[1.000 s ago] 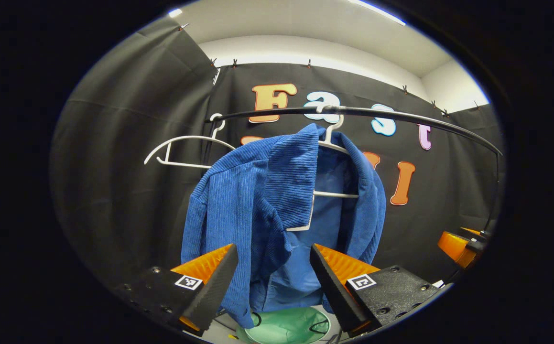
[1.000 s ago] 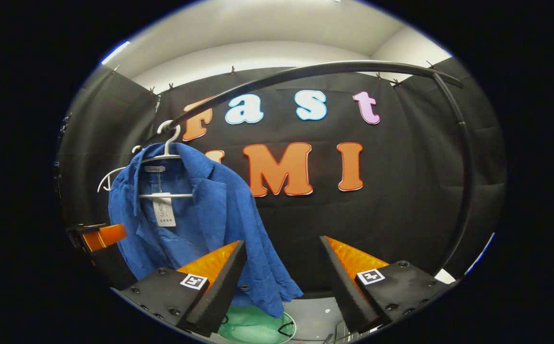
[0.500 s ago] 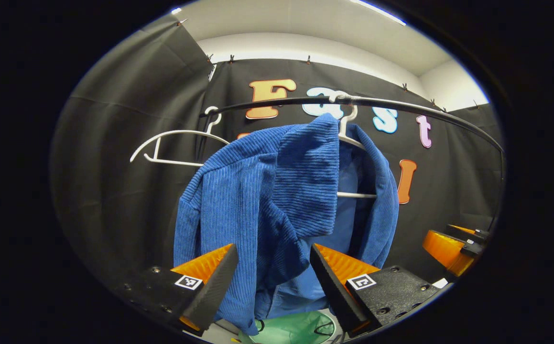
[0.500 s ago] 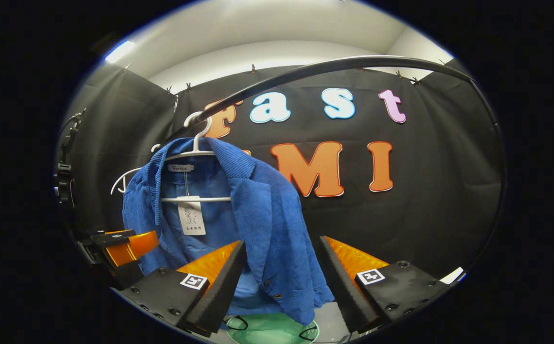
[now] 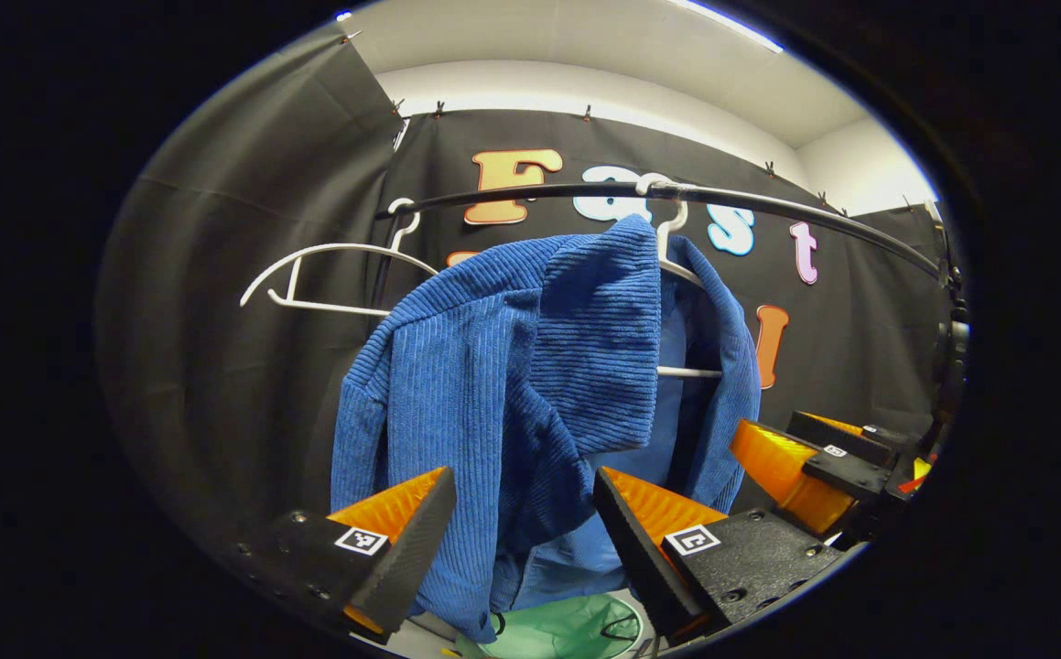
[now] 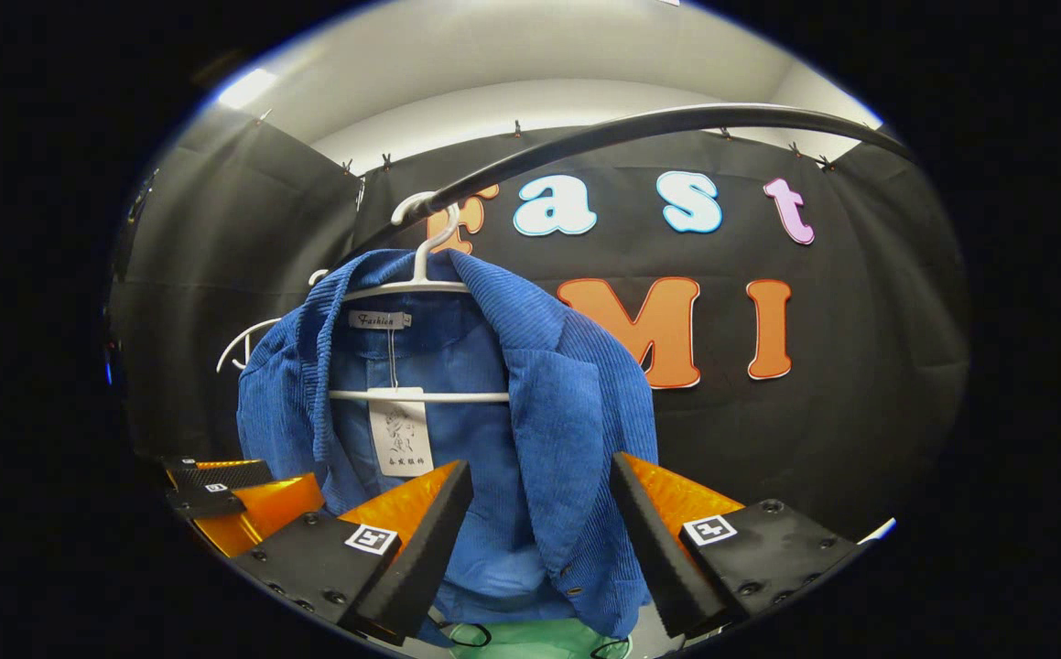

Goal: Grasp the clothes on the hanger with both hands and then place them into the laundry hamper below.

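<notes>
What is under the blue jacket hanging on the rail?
Below the blue jacket sits a green hamper, a small part of its opening showing past the hem. The jacket and the fingers of each gripper cover most of it, so what is inside cannot be seen.

The left gripper view looks slightly upward at the blue jacket [image 5: 530, 403] from close by, on its shoulder side. The right gripper view faces the jacket's open front – also near. Both share the jacket, rail [image 5: 768, 206] and hamper [image 5: 567, 631].
</notes>
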`<state>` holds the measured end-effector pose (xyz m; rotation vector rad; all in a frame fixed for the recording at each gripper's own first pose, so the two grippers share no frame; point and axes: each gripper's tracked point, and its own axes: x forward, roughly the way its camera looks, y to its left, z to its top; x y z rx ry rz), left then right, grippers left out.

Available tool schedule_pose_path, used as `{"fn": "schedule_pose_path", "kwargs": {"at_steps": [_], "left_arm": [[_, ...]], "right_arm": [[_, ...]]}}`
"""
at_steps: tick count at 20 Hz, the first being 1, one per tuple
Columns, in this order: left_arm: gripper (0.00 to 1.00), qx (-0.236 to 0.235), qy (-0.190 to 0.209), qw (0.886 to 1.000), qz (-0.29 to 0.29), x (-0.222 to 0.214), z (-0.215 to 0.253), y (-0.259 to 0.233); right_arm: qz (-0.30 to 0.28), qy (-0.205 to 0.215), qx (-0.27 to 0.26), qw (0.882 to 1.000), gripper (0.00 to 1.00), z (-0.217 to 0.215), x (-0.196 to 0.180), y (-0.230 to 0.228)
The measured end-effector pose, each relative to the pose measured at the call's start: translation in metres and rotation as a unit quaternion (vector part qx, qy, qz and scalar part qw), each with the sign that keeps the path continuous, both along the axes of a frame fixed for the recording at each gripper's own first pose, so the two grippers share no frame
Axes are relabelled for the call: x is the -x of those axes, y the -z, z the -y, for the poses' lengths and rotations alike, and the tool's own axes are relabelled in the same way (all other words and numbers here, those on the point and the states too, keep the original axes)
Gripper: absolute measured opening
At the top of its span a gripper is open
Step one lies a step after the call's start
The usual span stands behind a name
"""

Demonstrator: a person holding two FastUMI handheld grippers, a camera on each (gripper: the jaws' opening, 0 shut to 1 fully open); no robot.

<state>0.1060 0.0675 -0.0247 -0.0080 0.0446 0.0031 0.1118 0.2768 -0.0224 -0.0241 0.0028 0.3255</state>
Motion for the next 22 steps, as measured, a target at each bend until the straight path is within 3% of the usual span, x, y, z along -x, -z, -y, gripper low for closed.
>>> {"fn": "schedule_pose_path", "kwargs": {"at_steps": [3, 5, 8, 9, 11, 12, 13, 15, 16, 18, 20, 21, 22], "left_arm": [[0.92, 0.0, 0.001, 1.0, 0.003, 0.0, 0.0, -0.001], [0.92, 0.0, 0.013, 1.0, 0.011, -0.001, 0.003, -0.004], [0.95, -0.001, 0.019, 1.0, 0.008, -0.005, 0.005, -0.001], [0.95, 0.0, 0.019, 1.0, 0.005, -0.006, 0.005, 0.001], [0.95, 0.002, 0.012, 1.0, 0.004, -0.012, 0.002, 0.002], [0.95, 0.006, 0.004, 1.0, 0.005, -0.015, -0.001, 0.002], [0.95, 0.012, 0.001, 1.0, 0.006, -0.017, -0.002, 0.002], [0.95, 0.017, 0.004, 1.0, 0.007, -0.023, 0.003, 0.0], [0.95, 0.011, 0.005, 1.0, 0.007, -0.026, 0.004, 0.001], [0.95, -0.003, 0.005, 1.0, 0.004, -0.033, 0.007, 0.002], [0.92, -0.006, 0.008, 1.0, 0.004, -0.038, 0.01, 0.002], [0.92, -0.006, 0.008, 1.0, 0.002, -0.041, 0.011, 0.003], [0.92, -0.007, 0.009, 1.0, 0.0, -0.043, 0.011, 0.005]], "right_arm": [[0.015, 0.009, 0.015, 1.0, 0.97, -0.005, -0.019, 0.0], [0.008, 0.013, 0.018, 1.0, 0.89, -0.008, -0.034, 0.009], [-0.012, 0.008, 0.019, 1.0, 0.93, -0.013, -0.052, 0.023], [-0.015, 0.01, 0.019, 1.0, 0.81, -0.012, -0.058, 0.025], [-0.022, 0.004, 0.012, 1.0, 0.67, -0.013, -0.066, 0.026], [-0.027, -0.004, 0.005, 1.0, 0.63, -0.016, -0.069, 0.027], [-0.034, -0.006, 0.0, 0.999, 0.66, -0.013, -0.074, 0.028], [-0.044, -0.025, -0.02, 0.999, 0.48, -0.016, -0.074, 0.028], [-0.052, -0.025, -0.031, 0.998, 0.55, -0.014, -0.077, 0.029], [-0.07, -0.049, -0.07, 0.994, 0.23, -0.018, -0.079, 0.029], [-0.081, -0.058, -0.103, 0.99, 0.24, -0.015, -0.082, 0.03], [-0.084, -0.067, -0.122, 0.987, 0.02, -0.013, -0.081, 0.03], [-0.088, -0.074, -0.137, 0.984, 0.08, -0.011, -0.08, 0.029]]}}
